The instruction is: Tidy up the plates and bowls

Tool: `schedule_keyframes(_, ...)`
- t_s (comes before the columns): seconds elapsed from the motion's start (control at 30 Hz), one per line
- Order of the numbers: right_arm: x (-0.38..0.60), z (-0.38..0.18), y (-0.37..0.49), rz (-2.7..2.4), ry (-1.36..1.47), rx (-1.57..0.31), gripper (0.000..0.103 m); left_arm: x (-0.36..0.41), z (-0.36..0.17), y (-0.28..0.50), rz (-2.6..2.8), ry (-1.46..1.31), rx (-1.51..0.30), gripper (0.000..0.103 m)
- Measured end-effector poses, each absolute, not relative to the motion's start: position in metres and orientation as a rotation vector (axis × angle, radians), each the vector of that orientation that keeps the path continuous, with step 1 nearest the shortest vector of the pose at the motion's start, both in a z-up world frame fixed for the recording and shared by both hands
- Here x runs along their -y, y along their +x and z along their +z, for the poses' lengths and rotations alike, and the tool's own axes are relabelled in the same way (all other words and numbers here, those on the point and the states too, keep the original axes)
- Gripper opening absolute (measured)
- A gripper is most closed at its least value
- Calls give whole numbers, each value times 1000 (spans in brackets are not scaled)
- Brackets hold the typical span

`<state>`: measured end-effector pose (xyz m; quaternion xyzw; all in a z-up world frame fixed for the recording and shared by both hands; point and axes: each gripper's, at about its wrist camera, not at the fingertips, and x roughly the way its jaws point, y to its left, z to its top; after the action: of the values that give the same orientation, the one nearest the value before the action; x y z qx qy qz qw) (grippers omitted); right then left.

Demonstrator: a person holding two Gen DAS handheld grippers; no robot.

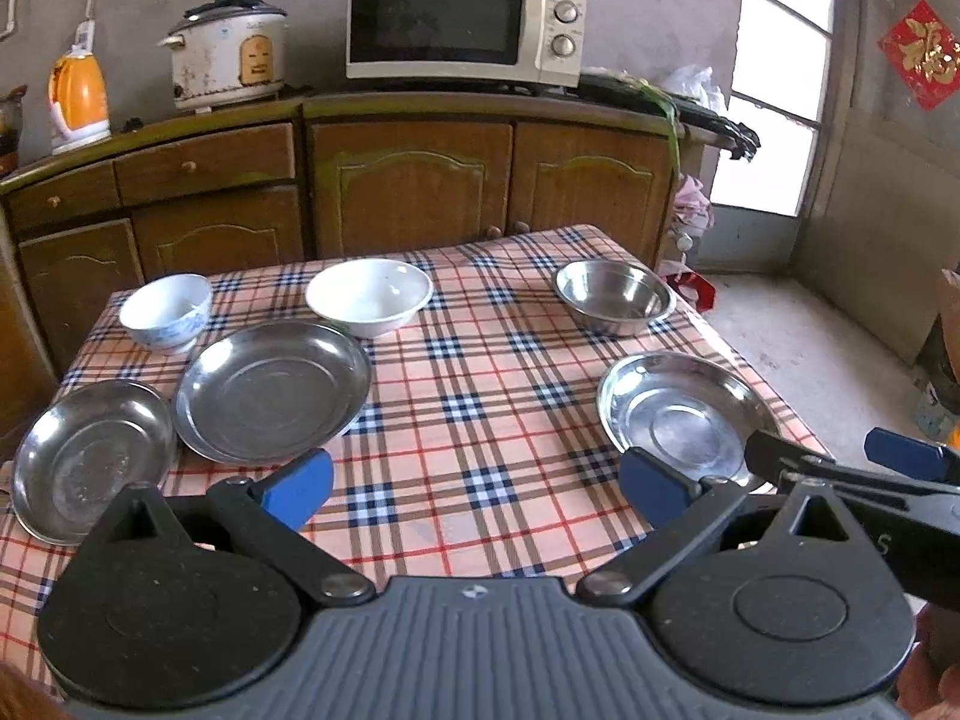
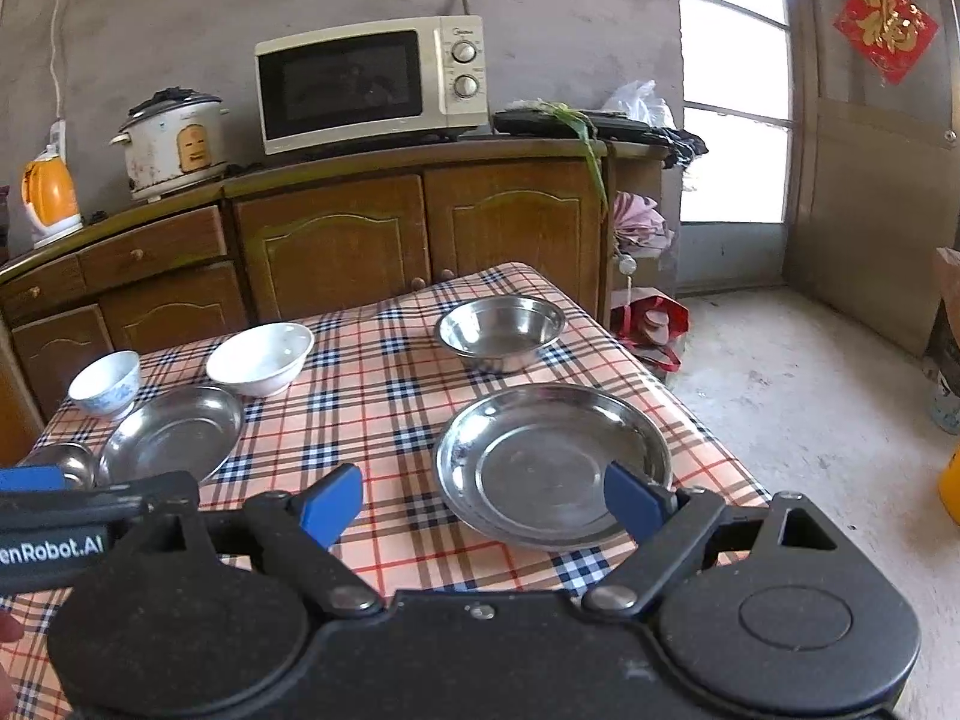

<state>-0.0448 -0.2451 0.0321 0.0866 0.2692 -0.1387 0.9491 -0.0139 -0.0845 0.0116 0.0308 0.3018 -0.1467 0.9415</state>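
Item 1: left gripper (image 1: 477, 495), near edge, centre. Wide open, holding nothing, above the table (image 1: 480, 372) w/ checked cloth.
Item 2: right gripper (image 2: 483, 498), near edge, right side. Wide open, empty; right pad over the near rim of right steel plate (image 2: 552, 462), contact not clear.
Item 3: right steel plate, near right. Prob. light, stiff, slick; take by rim, since flat base gives no purchase.
Item 4: small steel plate (image 1: 90, 456), near left, touching or overlapping large steel plate (image 1: 273, 390) just beside it. Same handling; lift the one on top first, which one unclear.
Item 5: steel bowl (image 1: 613, 295), far right, standing alone. Light, slippery; pinch wall at rim.
Item 6: white bowl (image 1: 369, 295), far centre; blue-patterned bowl (image 1: 165, 309), far left. Prob. ceramic: heavier, fragile, set down softly. White bowl sits close behind large plate, tight approach.
Item 7: beyond table: wooden cabinet (image 1: 408, 180) w/ microwave (image 1: 465, 24), rice cooker (image 1: 228, 57), orange kettle (image 1: 78, 96). Not in the way.
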Motion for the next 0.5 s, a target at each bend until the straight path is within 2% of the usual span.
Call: schedule_keyframes(0.5, 210, 39, -25, -199, 126, -516, 102, 48, 15, -10, -210, 14, -579, 103)
